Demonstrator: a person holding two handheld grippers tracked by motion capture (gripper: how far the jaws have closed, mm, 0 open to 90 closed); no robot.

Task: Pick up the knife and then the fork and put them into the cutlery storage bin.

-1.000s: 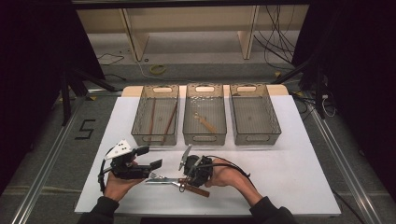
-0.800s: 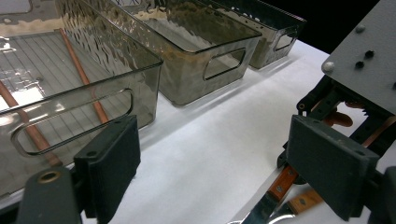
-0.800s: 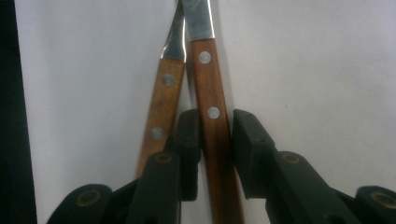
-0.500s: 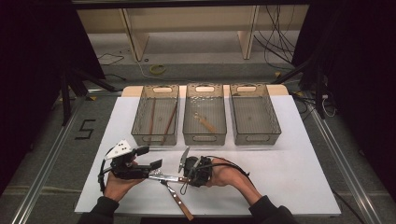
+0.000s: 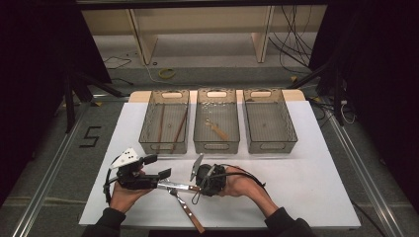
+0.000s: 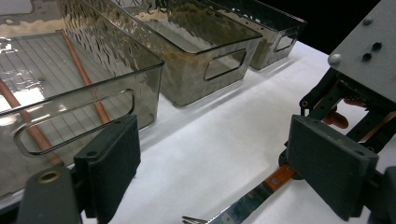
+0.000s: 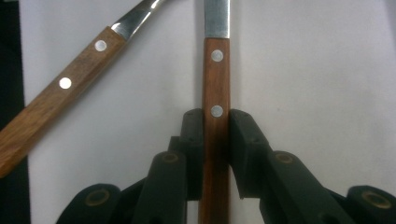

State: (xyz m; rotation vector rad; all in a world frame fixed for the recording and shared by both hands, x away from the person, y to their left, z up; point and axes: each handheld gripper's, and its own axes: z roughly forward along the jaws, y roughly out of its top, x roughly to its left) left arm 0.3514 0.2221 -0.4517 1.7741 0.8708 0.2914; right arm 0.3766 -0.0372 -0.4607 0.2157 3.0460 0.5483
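Note:
A knife with a steel blade [image 5: 178, 186] and a riveted wooden handle [image 7: 216, 84] lies on the white table sheet [image 5: 306, 187] between the two grippers. My right gripper [image 5: 200, 187] has just been closing and now stands shut on that handle, its pads [image 7: 194, 140] pressed to both sides. My left gripper [image 5: 158, 166] is held open just above the blade's tip end. In the left gripper view the blade [image 6: 243, 205] lies low between the wide-apart jaws. A second wooden-handled utensil [image 5: 188, 213] lies slanted toward the front edge, left of the held handle in the right gripper view [image 7: 60, 91].
Three smoked clear bins stand in a row behind the hands. The left bin [image 5: 163, 146] holds two thin copper-coloured rods [image 6: 88, 84]. The middle bin [image 5: 216, 146] holds a small wooden-handled item. The right bin [image 5: 270, 146] stands beside it. White sheet lies bare to the right.
The second wooden-handled utensil has swung from under the right gripper to lie slanted toward the front edge. Both hands have stayed where they were.

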